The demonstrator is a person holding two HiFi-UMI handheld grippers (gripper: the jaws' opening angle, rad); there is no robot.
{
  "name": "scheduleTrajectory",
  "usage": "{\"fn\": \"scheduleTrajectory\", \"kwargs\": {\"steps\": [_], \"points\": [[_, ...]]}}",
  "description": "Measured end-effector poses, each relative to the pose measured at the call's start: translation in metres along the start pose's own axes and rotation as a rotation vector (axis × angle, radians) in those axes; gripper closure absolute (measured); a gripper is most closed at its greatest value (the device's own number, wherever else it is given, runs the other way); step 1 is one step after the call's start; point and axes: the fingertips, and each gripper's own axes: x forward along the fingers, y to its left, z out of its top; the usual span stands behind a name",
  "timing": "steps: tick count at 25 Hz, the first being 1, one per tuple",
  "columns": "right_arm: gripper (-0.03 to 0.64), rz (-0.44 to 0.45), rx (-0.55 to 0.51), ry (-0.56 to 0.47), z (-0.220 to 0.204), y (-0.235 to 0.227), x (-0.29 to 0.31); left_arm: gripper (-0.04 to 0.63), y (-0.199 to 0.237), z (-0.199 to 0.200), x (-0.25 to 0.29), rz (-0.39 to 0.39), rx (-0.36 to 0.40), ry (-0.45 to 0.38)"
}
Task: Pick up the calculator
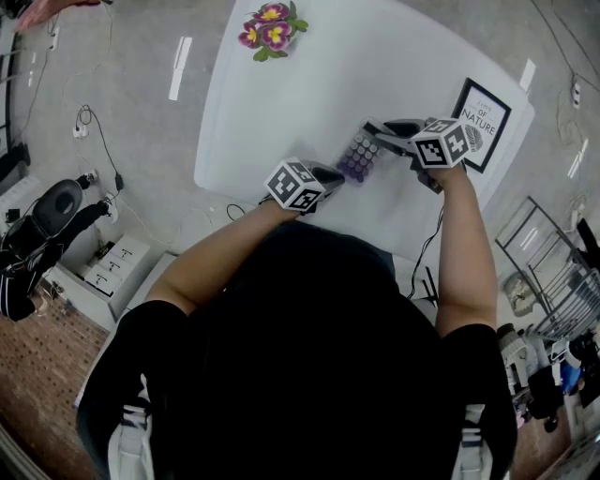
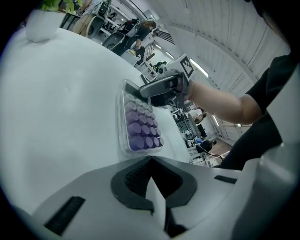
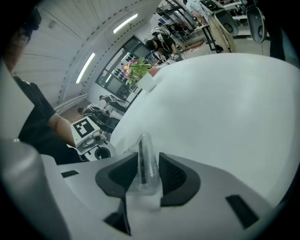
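Observation:
The calculator (image 1: 359, 155), clear-cased with purple keys, lies on the white table (image 1: 309, 84) in front of me. My right gripper (image 1: 380, 131) reaches in from the right and is shut on its far end. In the right gripper view the clear edge of the calculator (image 3: 146, 159) stands between the pads of the right gripper (image 3: 149, 173). My left gripper (image 1: 336, 174) sits just short of the near end, shut and holding nothing. In the left gripper view the calculator (image 2: 138, 124) lies ahead of the left gripper (image 2: 150, 180), apart from it.
A pot of purple and yellow flowers (image 1: 272, 28) stands at the table's far edge. A black-framed sign (image 1: 483, 112) lies at the right, close behind the right gripper. A cable (image 1: 427, 253) hangs off the near edge.

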Motion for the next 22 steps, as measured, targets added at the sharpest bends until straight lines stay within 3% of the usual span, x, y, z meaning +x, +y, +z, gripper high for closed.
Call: {"fn": "scheduleTrajectory", "kwargs": {"steps": [4,10,22], "points": [[0.473,0.073,0.044,0.046,-0.003,0.007,0.007,0.577,-0.001,0.000,0.001,-0.014,-0.007,0.010],[0.483,0.114,0.094,0.067,-0.001,0.009,0.010,0.577,-0.001,0.000,0.002,-0.020,-0.002,0.021],[0.506,0.110,0.176,-0.036,0.008,0.017,0.008,0.577,0.000,-0.003,0.001,-0.047,-0.020,0.025]]}}
